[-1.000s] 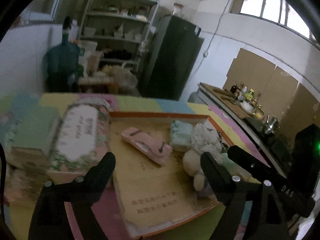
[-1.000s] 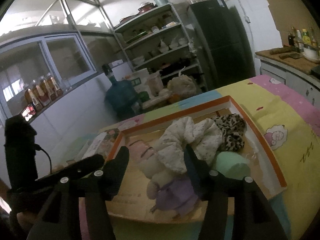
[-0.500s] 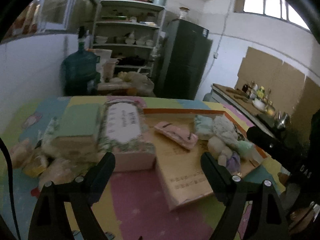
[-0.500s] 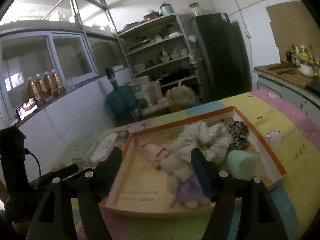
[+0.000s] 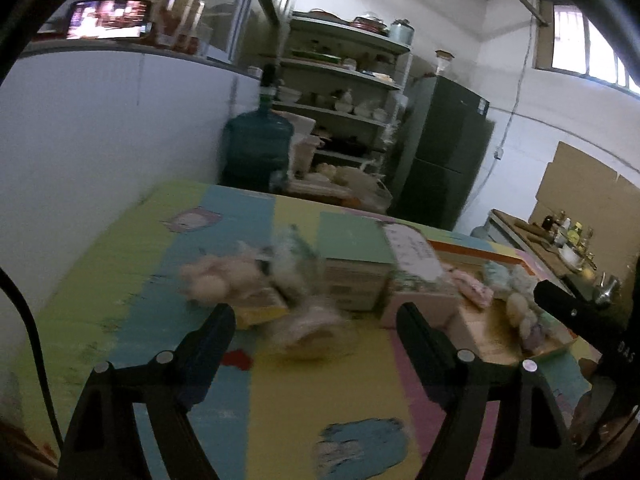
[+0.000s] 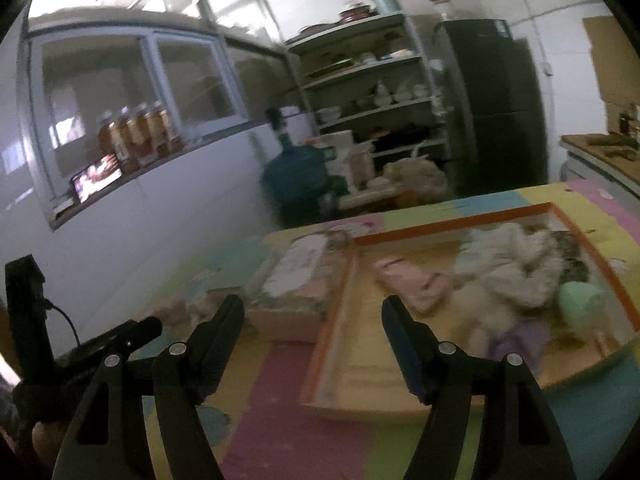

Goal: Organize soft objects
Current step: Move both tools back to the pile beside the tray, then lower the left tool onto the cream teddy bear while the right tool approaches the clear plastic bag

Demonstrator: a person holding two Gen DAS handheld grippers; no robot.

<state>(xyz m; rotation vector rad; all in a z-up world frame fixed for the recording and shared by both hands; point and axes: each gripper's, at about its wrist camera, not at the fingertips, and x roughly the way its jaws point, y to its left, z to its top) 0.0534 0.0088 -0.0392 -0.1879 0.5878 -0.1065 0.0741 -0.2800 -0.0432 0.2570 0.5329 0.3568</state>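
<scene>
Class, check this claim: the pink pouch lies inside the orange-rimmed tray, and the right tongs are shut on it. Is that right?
Not quite. The pink pouch does lie inside the orange-rimmed tray, but the right tongs are open and empty, short of it. The right wrist view shows this.

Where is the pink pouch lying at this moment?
In the right wrist view the pink pouch lies inside the orange-edged tray, near its left wall, just left of the white fluffy toy.

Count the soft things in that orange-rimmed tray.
5: pink pouch at left, white fluffy cloth in the middle, leopard cloth behind, mint roll at right, plush toy in front. More may be hidden.
</scene>
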